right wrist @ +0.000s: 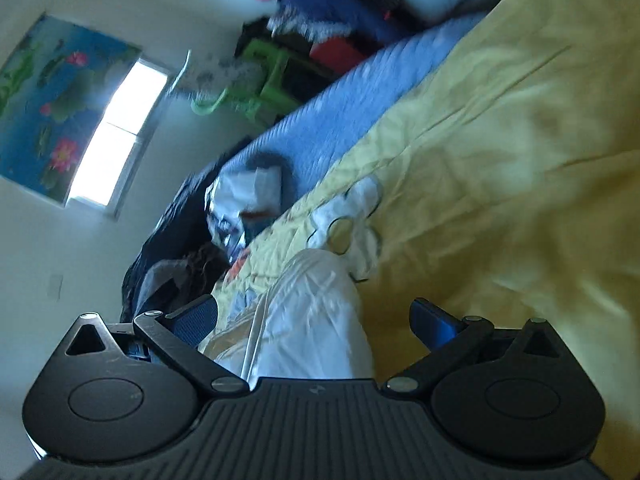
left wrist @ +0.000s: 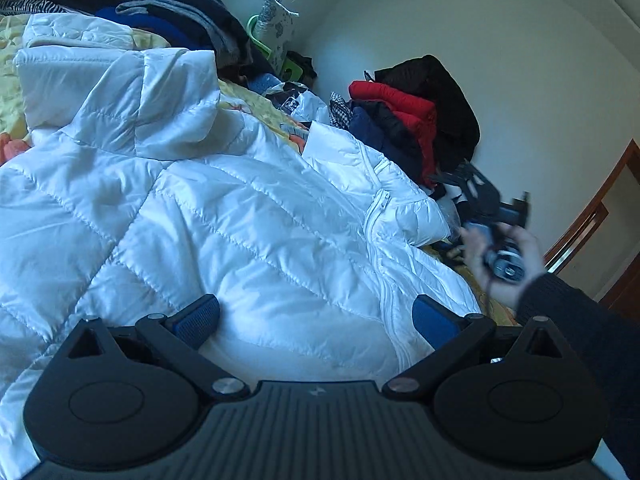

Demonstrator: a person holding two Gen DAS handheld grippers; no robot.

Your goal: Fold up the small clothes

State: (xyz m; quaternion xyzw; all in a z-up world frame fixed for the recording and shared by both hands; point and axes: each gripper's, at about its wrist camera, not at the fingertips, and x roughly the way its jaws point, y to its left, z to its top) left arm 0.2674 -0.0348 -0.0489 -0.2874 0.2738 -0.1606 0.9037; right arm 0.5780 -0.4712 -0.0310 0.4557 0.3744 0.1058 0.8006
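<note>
Jaws of your left gripper (left wrist: 316, 320) stand wide above the white puffer jacket (left wrist: 224, 216) spread across the bed. Your right gripper (right wrist: 314, 320), jaws wide too, straddles its white sleeve (right wrist: 312, 320) on the yellow bedspread (right wrist: 500, 168).

The black two-finger left gripper (left wrist: 316, 320), blue pads (left wrist: 198, 318) spread wide apart, hovers low over the white quilted jacket (left wrist: 224, 208) with nothing between its fingers. Off the jacket's right edge, a bare hand (left wrist: 500, 256) in a dark knitted sleeve (left wrist: 576, 320) grasps the blurred right gripper (right wrist: 314, 320); its own camera shows that gripper's fingers likewise parted, tilted sharply above the jacket.
</note>
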